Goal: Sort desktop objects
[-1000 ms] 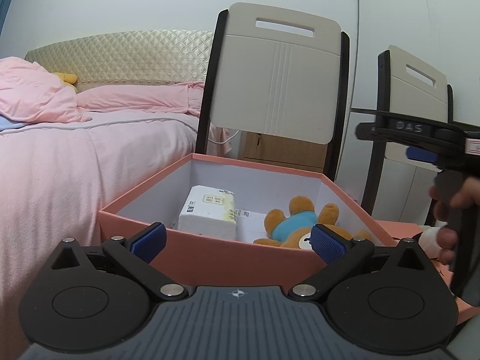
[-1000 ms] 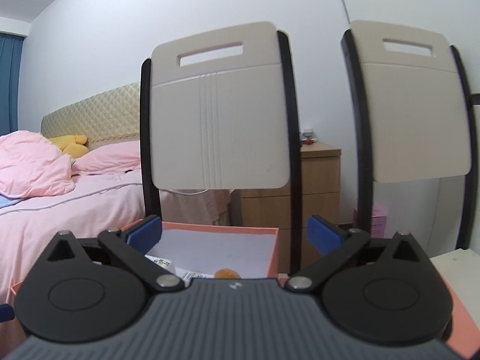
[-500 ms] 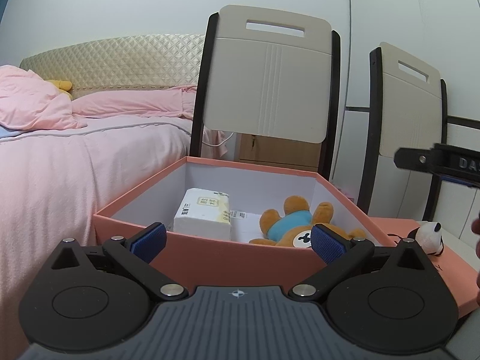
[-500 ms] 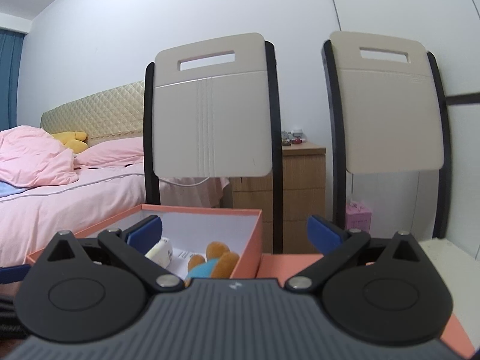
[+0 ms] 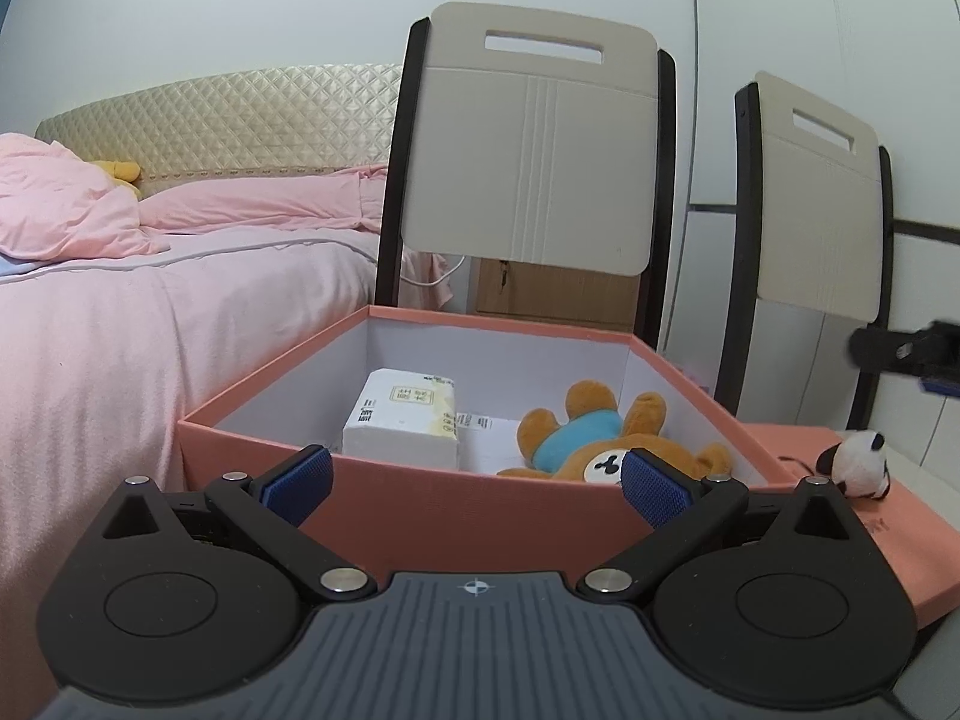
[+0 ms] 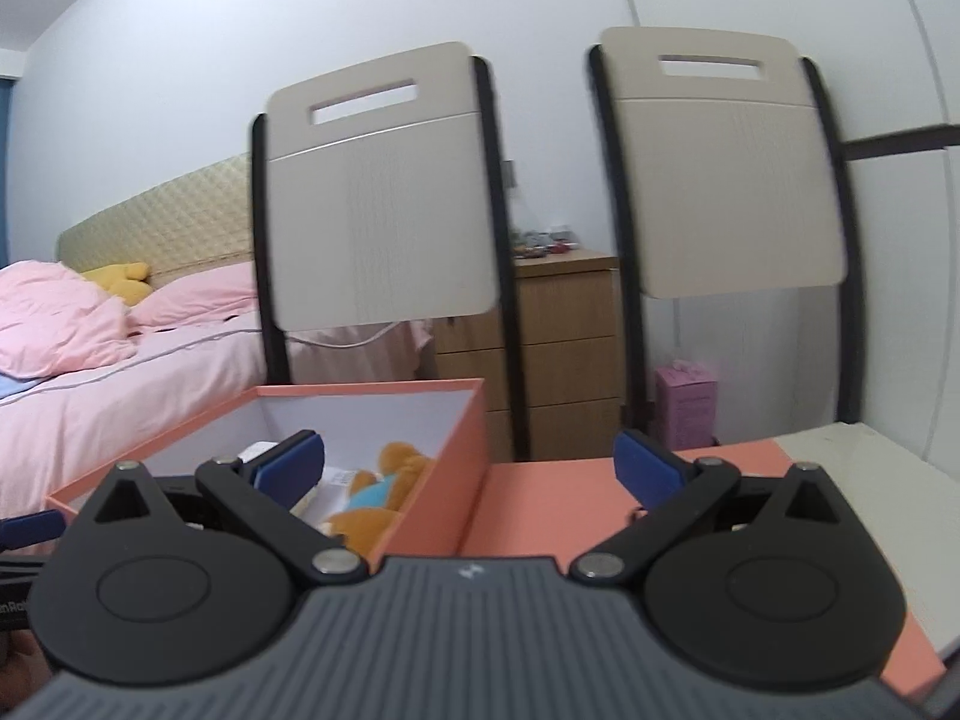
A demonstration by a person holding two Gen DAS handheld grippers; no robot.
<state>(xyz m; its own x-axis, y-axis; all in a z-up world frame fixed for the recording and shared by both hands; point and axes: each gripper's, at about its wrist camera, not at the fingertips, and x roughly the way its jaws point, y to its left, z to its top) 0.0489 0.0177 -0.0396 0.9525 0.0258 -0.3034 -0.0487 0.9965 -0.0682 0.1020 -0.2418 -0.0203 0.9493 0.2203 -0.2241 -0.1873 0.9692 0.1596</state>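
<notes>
A big salmon-pink box sits open on the desk, white inside. In it a white tissue pack lies at the left and a brown teddy bear in a blue shirt sprawls on its right. A small panda toy rests on the pink lid beside the box. Two chairs stand behind, a pink bed to the left. Left gripper and right gripper both hover spread wide, holding nothing.

Left gripper w/ jaws apart, empty, facing salmon box. Inside: tissue pack beside teddy bear. Panda toy on lid at right.
</notes>
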